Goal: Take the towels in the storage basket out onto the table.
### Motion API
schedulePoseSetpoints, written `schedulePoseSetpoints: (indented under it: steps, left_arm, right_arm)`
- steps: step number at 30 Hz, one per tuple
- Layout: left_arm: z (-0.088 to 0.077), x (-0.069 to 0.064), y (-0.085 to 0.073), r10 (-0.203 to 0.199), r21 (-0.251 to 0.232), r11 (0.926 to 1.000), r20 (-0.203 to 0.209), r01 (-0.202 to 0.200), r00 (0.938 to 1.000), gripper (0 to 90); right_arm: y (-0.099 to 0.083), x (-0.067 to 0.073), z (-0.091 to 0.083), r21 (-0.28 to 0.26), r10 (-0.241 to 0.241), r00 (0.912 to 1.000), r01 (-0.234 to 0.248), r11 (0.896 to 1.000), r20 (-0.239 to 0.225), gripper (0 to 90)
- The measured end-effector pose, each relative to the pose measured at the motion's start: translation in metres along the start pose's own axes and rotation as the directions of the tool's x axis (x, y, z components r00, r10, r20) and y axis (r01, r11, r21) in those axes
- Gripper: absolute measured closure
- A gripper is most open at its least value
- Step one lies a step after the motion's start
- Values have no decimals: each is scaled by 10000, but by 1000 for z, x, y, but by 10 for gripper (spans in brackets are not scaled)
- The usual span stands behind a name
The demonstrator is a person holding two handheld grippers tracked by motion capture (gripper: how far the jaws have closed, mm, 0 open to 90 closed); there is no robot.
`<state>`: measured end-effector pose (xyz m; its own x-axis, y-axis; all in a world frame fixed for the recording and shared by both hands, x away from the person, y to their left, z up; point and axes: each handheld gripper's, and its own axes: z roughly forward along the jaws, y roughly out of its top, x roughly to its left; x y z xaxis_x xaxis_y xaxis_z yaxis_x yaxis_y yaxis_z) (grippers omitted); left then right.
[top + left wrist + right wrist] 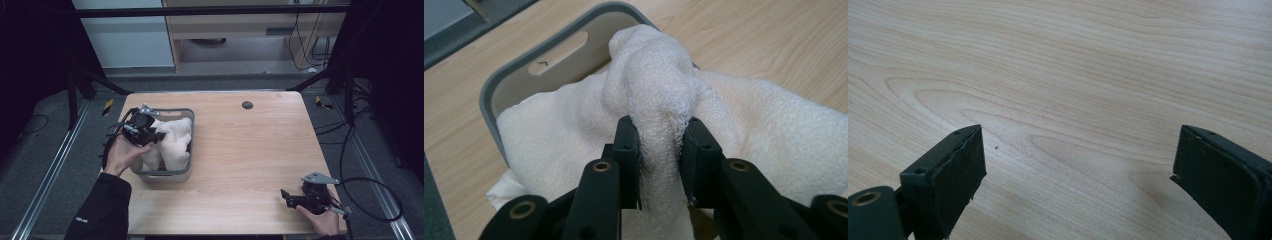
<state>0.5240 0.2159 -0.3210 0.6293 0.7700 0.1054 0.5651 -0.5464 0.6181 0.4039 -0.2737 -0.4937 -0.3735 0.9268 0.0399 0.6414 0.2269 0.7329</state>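
The left gripper (659,150) has its jaws clamped on a raised fold of the towel (659,95), cream-white, thick and loopy, in the grey plastic basket (491,95). On the pale wood-grain bench (250,150), the right gripper (295,198) rests, jaws wide.

High view: set above the near edge, faced forward and down, the whole tabletop (240,150) taken in from afar. Left gripper view: aimed close along its jaws at the towel (659,90) and grey basket (524,60), both shared with the high view. Right gripper view: held low over bare tabletop wood.
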Motion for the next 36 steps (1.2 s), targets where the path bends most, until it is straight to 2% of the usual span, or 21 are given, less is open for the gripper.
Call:
schedulePoseSetpoints:
  steps: [10, 18, 20, 25, 36]
  left_arm:
    - [-27, 2, 8, 105, -412, 9991, -160, -111, 9998, 715]
    - [-43, 5, 15, 145, -618, 9980, -267, -161, 9995, 716]
    - [-48, 5, 17, 184, -869, 9960, -322, -211, 9993, 716]
    - [-55, 5, 20, 198, -992, 9948, -313, -228, 9993, 716]
    - [-71, -3, 32, 477, -1288, 9904, -207, -500, 9986, 716]
  right_arm:
    - [0, 0, 0, 1, -3, 10000, 3, 10000, -1, 66]
    - [0, 0, 0, 19, 74, 10000, -74, 10000, -21, 66]
    - [0, 0, -1, 10, 96, 10000, -96, 10000, -26, 66]
    - [0, 0, -1, 3, 78, 10000, -78, 10000, -25, 66]
    - [0, 0, -1, 18, 122, 9999, -122, 9999, -33, 67]
